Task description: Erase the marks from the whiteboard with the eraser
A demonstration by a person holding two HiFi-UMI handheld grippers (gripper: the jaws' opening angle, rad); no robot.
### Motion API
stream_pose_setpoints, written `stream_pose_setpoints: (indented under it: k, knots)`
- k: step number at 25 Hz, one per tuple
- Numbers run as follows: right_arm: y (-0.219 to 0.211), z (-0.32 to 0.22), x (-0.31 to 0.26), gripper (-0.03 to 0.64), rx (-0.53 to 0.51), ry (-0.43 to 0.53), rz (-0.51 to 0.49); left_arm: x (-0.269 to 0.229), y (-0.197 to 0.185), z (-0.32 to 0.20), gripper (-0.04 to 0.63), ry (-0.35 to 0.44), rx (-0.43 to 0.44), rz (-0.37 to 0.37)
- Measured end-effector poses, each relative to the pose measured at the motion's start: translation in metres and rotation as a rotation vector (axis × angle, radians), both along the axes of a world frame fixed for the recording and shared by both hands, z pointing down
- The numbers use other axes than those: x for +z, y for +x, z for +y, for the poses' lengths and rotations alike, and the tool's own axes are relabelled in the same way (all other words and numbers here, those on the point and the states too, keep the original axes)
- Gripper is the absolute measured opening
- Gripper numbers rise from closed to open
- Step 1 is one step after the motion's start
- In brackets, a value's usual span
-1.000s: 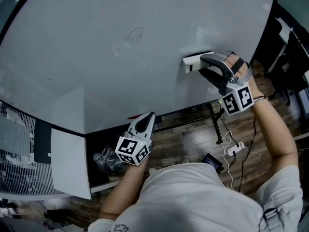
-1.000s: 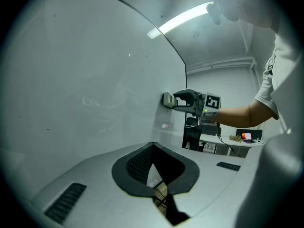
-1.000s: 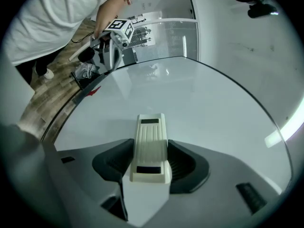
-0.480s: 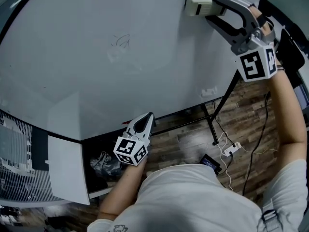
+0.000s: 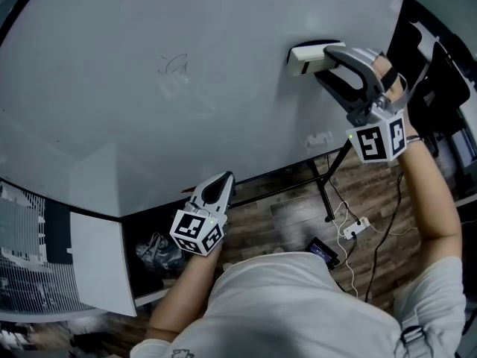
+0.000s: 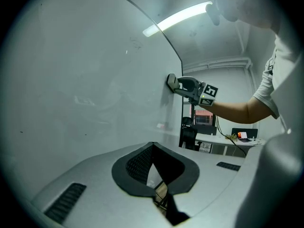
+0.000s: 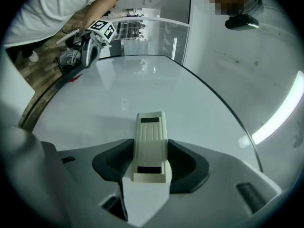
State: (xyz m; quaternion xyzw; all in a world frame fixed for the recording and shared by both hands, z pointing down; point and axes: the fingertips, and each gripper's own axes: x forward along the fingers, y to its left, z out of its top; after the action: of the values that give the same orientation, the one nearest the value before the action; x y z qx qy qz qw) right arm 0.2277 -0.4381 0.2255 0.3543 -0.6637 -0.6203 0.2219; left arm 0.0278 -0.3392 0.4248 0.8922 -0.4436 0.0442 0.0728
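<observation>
Against the upper right area of a large, glossy white whiteboard sits a cream-coloured, oblong plastic eraser, touching the board's surface. The grey right gripper pinches the eraser across its narrow sides. Its own view shows the dark jaw pads closed on the back half of the block, with the front half sticking out ahead of them toward the board. A black-and-white marker cube rides on this gripper, at the end of the person's raised right forearm.

Left of the eraser and well apart from it, a faint, thin scribble shows on the board. Below the eraser, near the board's lower edge, is a small pale smudge.

The grey left gripper hangs low, close to the board's bottom edge and near the person's body. Its jaws are pressed together at the tips, with nothing between them. In its view the board curves away on the left, and the eraser and right gripper appear small in the distance.

Beneath the board are a black metal stand leg, brown wood-plank flooring, a white power strip with trailing cables, and a crumpled dark bag. The person's pale grey shirt fills the bottom of the head view.
</observation>
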Motion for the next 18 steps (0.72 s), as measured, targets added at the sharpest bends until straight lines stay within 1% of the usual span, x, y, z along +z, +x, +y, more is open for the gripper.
stream_pose_setpoints:
  k: [6, 12, 15, 18]
  knots:
    - [0.008, -0.007, 0.094, 0.233, 0.009, -0.134, 0.066, 0.011, 0.002, -0.008, 0.008, -0.033, 0.009, -0.018]
    - [0.022, -0.009, 0.204, 0.233, 0.027, -0.297, 0.234, 0.009, 0.018, -0.009, 0.008, -0.036, 0.038, -0.03]
    - [0.03, -0.011, 0.24, 0.233, 0.034, -0.365, 0.28, 0.006, 0.022, -0.011, 0.008, -0.032, 0.046, -0.035]
    - [0.034, -0.013, 0.257, 0.233, 0.042, -0.389, 0.311, 0.006, 0.023, -0.012, 0.008, -0.032, 0.054, -0.039]
